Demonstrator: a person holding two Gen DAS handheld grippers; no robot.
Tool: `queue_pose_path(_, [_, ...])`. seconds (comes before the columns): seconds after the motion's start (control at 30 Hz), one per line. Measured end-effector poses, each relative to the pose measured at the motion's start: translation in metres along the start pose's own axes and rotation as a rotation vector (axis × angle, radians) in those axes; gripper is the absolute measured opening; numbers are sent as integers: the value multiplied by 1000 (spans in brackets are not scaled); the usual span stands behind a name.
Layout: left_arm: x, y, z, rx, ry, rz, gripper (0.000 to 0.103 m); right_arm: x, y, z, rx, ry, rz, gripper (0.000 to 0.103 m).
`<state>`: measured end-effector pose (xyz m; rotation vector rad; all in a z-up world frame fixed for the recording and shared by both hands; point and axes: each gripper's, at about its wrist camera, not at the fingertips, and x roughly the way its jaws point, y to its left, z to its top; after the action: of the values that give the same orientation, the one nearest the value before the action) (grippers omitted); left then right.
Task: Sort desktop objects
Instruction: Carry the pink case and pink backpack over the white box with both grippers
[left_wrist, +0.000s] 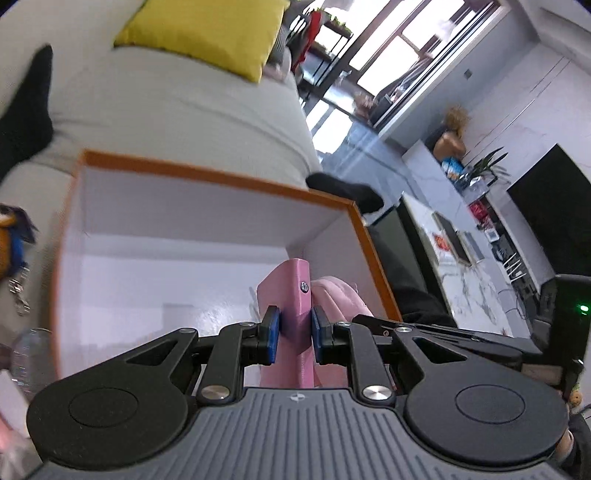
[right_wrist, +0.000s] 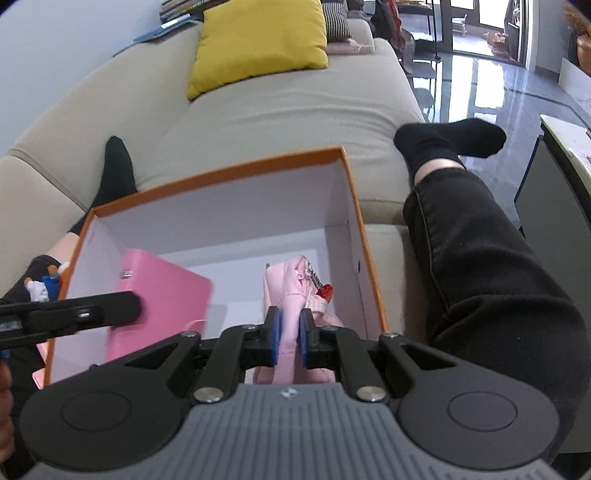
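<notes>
- Right up against the lens in the left view, the left gripper (left_wrist: 294, 334) has its jaws clenched on a pink notebook (left_wrist: 290, 291), held on edge over the open box (left_wrist: 221, 184) with the orange rim.
- Same deal in the right view: the right gripper (right_wrist: 289, 341) has its jaws pinched on a soft pink pouch (right_wrist: 291, 295), which hangs into the box near its right wall. A little chain with a red charm (right_wrist: 325, 291) dangles off the pouch.
- So both items are inside or just over the box, side by side, notebook (right_wrist: 162, 295) to the left and pouch to the right, and both look held up rather than resting on the bottom, though I can't tell that for sure.
- What could go wrong, my guess: the 2 grippers are really close together in there, so letting go or pulling out carelessly could knock one item with the other arm.
- The notebook is upright on its edge, so on release it'll probably flop over, maybe onto the pouch.
- That chain could snag on a jaw on the way out and drag the pouch back up.
- The box sits on a sofa (right_wrist: 277, 122), not a firm worktop, so a bump could tip or slide it.
- Writing or brands: nothing readable. There's a small emblem on each gripper body, but no text I can make out.
</notes>
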<state>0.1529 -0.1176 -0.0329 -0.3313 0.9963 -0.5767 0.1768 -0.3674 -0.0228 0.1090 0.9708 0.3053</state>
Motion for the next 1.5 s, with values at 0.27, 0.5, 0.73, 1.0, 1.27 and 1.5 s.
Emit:
queue_pose_path(0.27, [45, -10, -4, -48, 84, 25, 20, 8, -19, 0, 7, 27, -26, 12])
queue_pose_path(0.5, [69, -12, -10, -98, 156, 20, 20, 7, -30, 1, 11, 48, -10, 19])
queue_pose_path(0.73, [81, -14, -12, -134, 177, 34, 20, -20, -24, 9, -63, -30, -3, 19])
queue_pose_path(1.0, [93, -18, -10, -204, 201, 20, 21, -27, -31, 17, -80, -81, -67, 25])
queue_pose_path(1.27, [93, -12, -8, -230, 211, 1, 21, -36, -18, 14, -169, 16, 63, 21])
queue_pose_path(1.5, [95, -14, -8, -237, 216, -2, 21, -13, 2, 2, -369, 177, 32, 10])
